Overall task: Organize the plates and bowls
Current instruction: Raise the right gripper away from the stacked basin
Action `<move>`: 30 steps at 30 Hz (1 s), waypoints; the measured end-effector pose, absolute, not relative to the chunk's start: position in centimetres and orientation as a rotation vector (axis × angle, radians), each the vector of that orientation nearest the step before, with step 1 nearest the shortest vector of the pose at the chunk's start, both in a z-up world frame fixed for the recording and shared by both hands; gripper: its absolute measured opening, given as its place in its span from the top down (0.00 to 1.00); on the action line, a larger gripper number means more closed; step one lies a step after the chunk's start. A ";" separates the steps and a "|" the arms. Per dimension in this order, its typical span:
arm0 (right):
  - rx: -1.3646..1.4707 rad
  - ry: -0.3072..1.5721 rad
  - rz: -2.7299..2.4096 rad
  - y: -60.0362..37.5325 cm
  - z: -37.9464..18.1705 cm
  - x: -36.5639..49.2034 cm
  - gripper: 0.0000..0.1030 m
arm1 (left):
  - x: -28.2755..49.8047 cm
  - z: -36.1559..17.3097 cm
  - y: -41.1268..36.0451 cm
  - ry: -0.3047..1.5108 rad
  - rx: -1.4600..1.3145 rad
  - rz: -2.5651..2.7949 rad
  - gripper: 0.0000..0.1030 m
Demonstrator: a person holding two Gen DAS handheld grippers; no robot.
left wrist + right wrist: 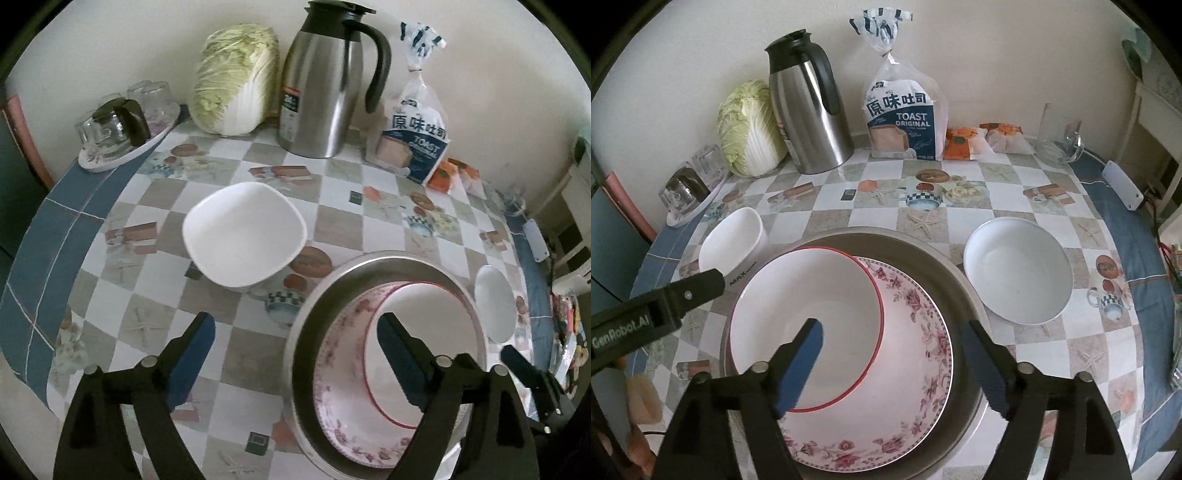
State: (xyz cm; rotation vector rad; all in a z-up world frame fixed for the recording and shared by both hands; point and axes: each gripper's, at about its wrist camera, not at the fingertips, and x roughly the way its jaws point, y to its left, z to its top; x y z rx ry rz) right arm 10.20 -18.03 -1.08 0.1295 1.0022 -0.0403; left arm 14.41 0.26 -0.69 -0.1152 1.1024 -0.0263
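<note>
A steel pan (960, 284) holds a floral plate (908, 350) with a red-rimmed white bowl (805, 325) on top; the stack also shows in the left wrist view (391, 354). A square white bowl (243, 232) stands left of the pan, also seen in the right wrist view (731, 240). A round white bowl (1017, 271) stands right of the pan. My left gripper (295, 332) is open and empty, between the square bowl and the pan. My right gripper (892, 341) is open and empty above the stack.
Along the wall stand a cabbage (232, 81), a steel thermos jug (325, 81), a bag of toast (905, 118), snack packets (982, 142) and a glass jug (1060, 136). A tray with upturned glasses (122, 125) sits back left. A white power strip (1123, 184) lies right.
</note>
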 end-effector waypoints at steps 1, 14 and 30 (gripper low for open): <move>0.132 1.001 -0.040 -18.1 -1.1 10.2 0.15 | 14.4 -0.9 0.3 1.104 -0.101 -0.017 0.10; 0.189 1.008 -0.028 -19.0 -1.3 10.1 0.10 | 14.4 -1.4 0.3 1.102 -0.044 0.021 0.09; 0.236 0.888 -0.033 -19.1 0.8 9.3 0.00 | 15.5 -0.2 4.4 1.052 -0.155 0.079 0.09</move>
